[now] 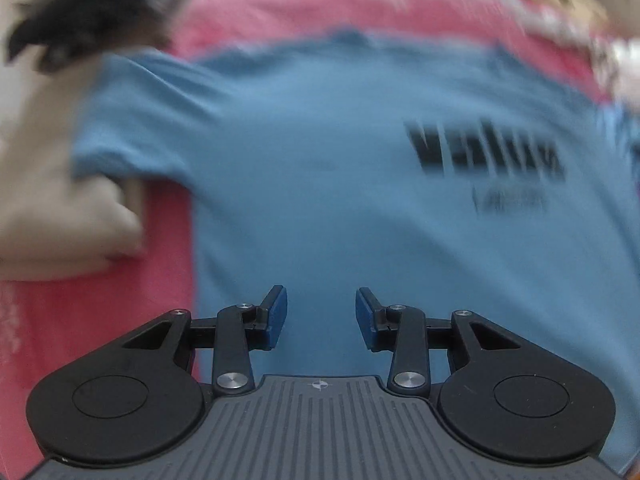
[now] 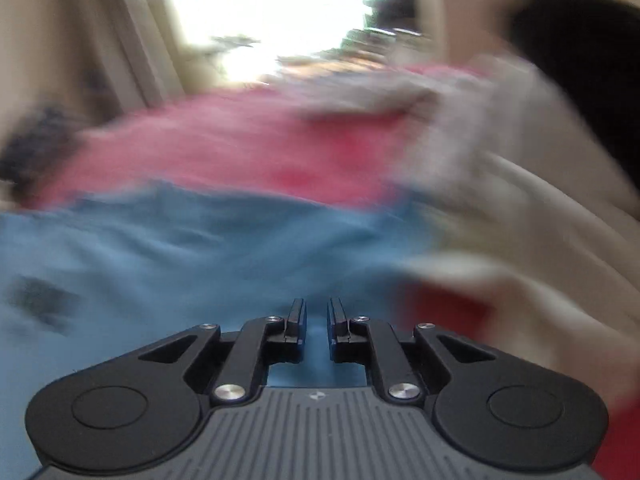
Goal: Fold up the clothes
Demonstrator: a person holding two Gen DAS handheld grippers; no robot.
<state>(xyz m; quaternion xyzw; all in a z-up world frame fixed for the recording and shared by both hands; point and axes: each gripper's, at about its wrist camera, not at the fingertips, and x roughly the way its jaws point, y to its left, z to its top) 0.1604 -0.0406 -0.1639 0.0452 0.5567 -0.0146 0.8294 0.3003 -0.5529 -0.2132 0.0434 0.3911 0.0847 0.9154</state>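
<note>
Shirt [image 1: 320, 184] first: blue, with dark lettering toward its right side, it lies spread face up on a pink sheet [image 1: 80, 320] that covers what looks like a bed. In the left wrist view, starting at the far left, a dark heap of cloth [image 1: 88, 8] sits at the far corner, and a cream garment [image 1: 48, 184] lies on the pink sheet, touching the shirt's left sleeve [image 1: 120, 132]. That closeness is one risk: a grab at the sleeve could catch the cream cloth too and drag it into the fold.

Moving right, the left tongs [image 1: 321, 318] hover over the near part of the shirt, spread apart and holding nothing. Closing here would likely pinch only the top layer, so the front would lift off the back and the fold would bunch.

The right wrist view is heavily blurred. The right tongs [image 2: 316, 328] are nearly together with a thin gap, blue cloth showing through it; I cannot tell whether they grip the shirt [image 2: 200, 252]. Pale cloth [image 2: 500, 272] crowds the right side, another thing that could snag.
</note>
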